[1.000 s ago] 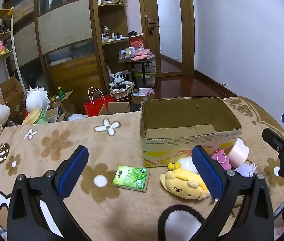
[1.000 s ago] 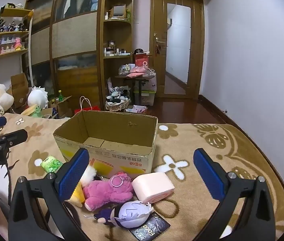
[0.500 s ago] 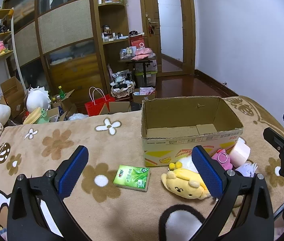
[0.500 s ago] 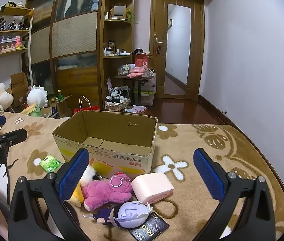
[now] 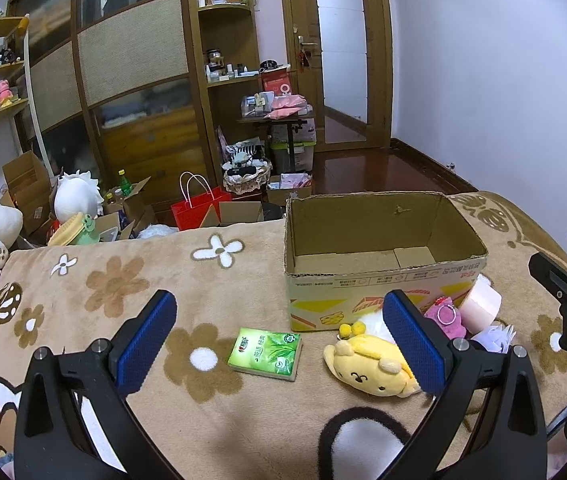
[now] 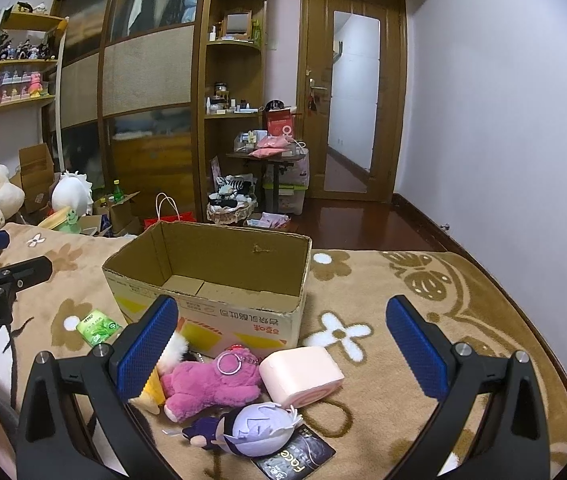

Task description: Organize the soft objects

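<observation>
Two handheld grippers poised above a flower-patterned beige blanket (image 5: 115, 280), nothing held yet. Left gripper (image 5: 279, 344) at the bottom of the left wrist view, jaws spread wide and empty; right gripper (image 6: 279, 344) at the bottom of the right wrist view, jaws likewise wide apart and empty.

Open cardboard box (image 6: 211, 280) at centre frame, apparently empty inside. Soft things clustered just in front of it: yellow plush (image 5: 371, 368) at lower right of the left view; pink plush (image 6: 211, 384) with a metal ring, pale pink roll (image 6: 303, 372) and purple-haired doll (image 6: 255, 428) at lower centre of the right view. Green tissue pack (image 5: 267, 348) apart, at lower centre of the left view.

Probably the start of a first pick. Best to lower over one toy only, close on its thick body rather than a ring or tuft, lift clear of the near box wall, then release inside.

In the way: toys touching and overlapping, so easy to drag a neighbour along. Dark packet (image 6: 295, 452) partly under the doll. Cluttered shelves, bags and boxes across the upper half, well apart.
</observation>
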`<action>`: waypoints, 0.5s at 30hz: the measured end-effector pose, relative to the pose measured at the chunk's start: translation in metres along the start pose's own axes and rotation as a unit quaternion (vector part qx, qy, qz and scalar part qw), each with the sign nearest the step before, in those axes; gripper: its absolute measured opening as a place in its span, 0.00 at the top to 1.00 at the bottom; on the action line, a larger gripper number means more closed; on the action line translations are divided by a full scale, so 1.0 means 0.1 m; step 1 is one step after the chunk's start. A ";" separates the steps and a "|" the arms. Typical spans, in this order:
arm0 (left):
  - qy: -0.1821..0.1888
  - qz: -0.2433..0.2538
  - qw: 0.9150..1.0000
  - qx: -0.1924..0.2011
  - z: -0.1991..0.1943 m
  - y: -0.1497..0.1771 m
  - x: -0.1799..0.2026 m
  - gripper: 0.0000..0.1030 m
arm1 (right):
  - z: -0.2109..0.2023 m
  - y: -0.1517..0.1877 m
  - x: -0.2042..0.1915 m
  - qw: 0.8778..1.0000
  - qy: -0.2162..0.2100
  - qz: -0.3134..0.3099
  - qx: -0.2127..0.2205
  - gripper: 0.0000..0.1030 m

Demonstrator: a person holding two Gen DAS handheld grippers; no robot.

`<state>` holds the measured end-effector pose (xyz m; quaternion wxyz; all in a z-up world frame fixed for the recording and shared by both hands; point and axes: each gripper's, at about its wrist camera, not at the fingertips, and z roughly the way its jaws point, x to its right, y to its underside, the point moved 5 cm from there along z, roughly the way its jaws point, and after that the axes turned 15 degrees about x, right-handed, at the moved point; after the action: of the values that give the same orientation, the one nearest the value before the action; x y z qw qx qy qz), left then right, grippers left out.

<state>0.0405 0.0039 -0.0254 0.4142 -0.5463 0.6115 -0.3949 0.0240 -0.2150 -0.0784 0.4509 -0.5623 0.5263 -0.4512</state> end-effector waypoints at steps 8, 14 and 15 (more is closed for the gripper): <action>-0.001 0.000 1.000 0.000 0.00 0.00 0.00 0.01 | 0.00 -0.01 0.03 1.000 0.001 0.008 -0.001 0.00; 0.000 0.000 1.000 0.000 0.00 0.00 0.00 0.01 | -0.01 -0.02 0.03 1.000 0.006 0.007 -0.001 0.00; 0.000 0.000 1.000 0.000 0.00 0.00 0.00 0.01 | -0.02 -0.02 0.03 1.000 0.007 0.008 -0.001 0.00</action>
<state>0.0404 0.0040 -0.0254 0.4142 -0.5466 0.6115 -0.3947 0.0225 -0.2175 -0.0760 0.4502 -0.5557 0.5341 -0.4509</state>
